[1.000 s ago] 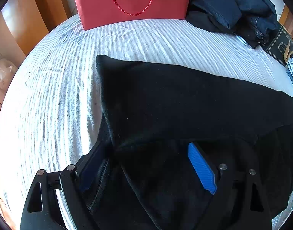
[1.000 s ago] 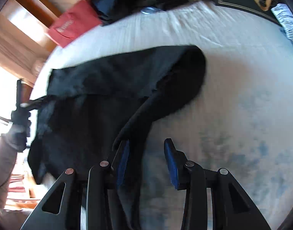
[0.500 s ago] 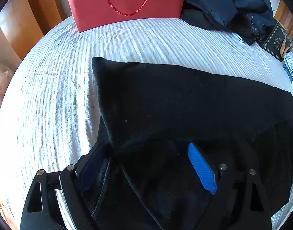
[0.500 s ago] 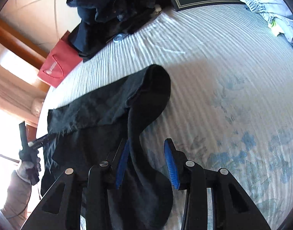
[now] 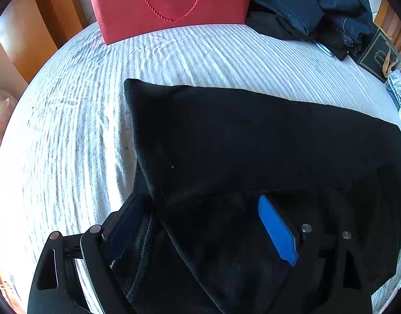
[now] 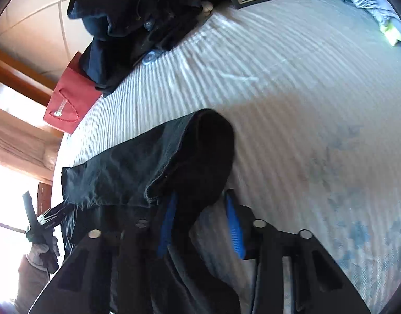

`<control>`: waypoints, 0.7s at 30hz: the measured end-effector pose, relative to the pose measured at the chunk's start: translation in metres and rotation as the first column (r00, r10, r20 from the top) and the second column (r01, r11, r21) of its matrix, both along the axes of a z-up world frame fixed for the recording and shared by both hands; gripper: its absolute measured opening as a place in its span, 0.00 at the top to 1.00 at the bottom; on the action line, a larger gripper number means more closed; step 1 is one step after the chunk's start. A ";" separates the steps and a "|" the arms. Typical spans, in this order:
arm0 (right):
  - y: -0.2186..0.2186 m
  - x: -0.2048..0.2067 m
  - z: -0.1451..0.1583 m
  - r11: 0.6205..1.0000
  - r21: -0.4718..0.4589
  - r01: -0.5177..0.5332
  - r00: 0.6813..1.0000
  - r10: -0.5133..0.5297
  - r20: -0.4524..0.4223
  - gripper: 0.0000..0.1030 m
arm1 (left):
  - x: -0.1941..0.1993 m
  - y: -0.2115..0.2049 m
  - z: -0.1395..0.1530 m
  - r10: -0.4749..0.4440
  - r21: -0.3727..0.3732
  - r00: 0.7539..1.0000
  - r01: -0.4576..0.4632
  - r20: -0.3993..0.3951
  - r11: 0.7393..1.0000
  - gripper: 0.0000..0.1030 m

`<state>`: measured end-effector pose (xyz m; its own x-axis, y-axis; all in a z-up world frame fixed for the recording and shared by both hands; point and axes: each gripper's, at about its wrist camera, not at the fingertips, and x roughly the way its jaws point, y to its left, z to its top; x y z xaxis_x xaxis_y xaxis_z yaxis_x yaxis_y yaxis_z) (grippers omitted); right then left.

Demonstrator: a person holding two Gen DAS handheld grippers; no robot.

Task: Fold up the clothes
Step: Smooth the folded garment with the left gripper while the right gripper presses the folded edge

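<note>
- Black fleece-like garment (image 5: 239, 141) lies spread across the white ribbed bedspread (image 5: 69, 144), one edge folded over on itself.
- Left gripper (image 5: 200, 225): blue-padded fingers (image 5: 276, 230) set wide, the black fabric heaped between and over them; whether they pinch it cannot be told.
- Right gripper (image 6: 203, 225): jaws moderately apart, a fold of the same garment (image 6: 200, 157) hanging down between them against the left pad; a firm grip is not visible.
- At the far edge of the bed stand a red paper gift bag with rope handle (image 5: 171, 0) and a pile of dark navy clothes (image 5: 305, 7).
- In the right wrist view, the person's gloved left hand (image 6: 40, 248) holds the other tool's handle at the garment's far side.
</note>
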<state>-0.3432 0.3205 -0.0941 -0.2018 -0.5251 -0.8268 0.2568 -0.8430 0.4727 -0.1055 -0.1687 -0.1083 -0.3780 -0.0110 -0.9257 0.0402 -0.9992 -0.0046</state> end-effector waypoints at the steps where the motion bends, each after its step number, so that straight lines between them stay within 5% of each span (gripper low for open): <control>1: -0.012 0.001 0.003 0.998 0.055 -0.044 0.999 0.046 -0.030 0.95 | 0.000 -0.001 0.000 0.001 0.000 1.000 -0.001 0.001 1.000 0.11; 4: -0.036 0.006 0.029 0.932 0.356 -0.072 0.973 0.144 -0.179 0.97 | 0.002 -0.002 0.001 0.004 -0.001 1.000 -0.004 0.003 1.000 0.11; 6: -0.037 0.006 0.043 0.812 0.584 -0.007 0.941 0.203 -0.270 0.97 | 0.004 -0.003 0.001 0.009 -0.002 1.000 -0.009 0.003 1.000 0.10; 7: -0.029 0.000 0.048 0.787 0.616 0.020 0.942 0.192 -0.276 0.97 | 0.004 -0.004 0.001 0.014 -0.004 1.000 -0.014 0.003 1.000 0.08; 10: 0.017 -0.017 0.058 0.852 0.514 0.094 0.971 0.035 -0.235 0.82 | 0.005 -0.009 -0.002 0.042 -0.002 0.999 -0.042 0.009 0.999 0.01; 15: 0.052 0.002 0.052 0.970 0.235 0.060 0.995 -0.040 -0.090 0.80 | 0.014 -0.010 0.004 0.040 -0.017 0.999 -0.040 -0.010 0.999 0.01; 17: 0.056 0.017 0.043 0.987 0.157 0.036 0.999 -0.030 -0.040 0.80 | 0.024 -0.012 0.012 0.038 -0.017 0.999 -0.039 -0.030 0.999 0.01; 21: 0.049 0.049 0.021 0.990 0.144 0.008 1.000 -0.008 0.001 0.79 | 0.051 -0.021 0.030 0.029 -0.013 0.997 -0.030 -0.072 0.999 0.01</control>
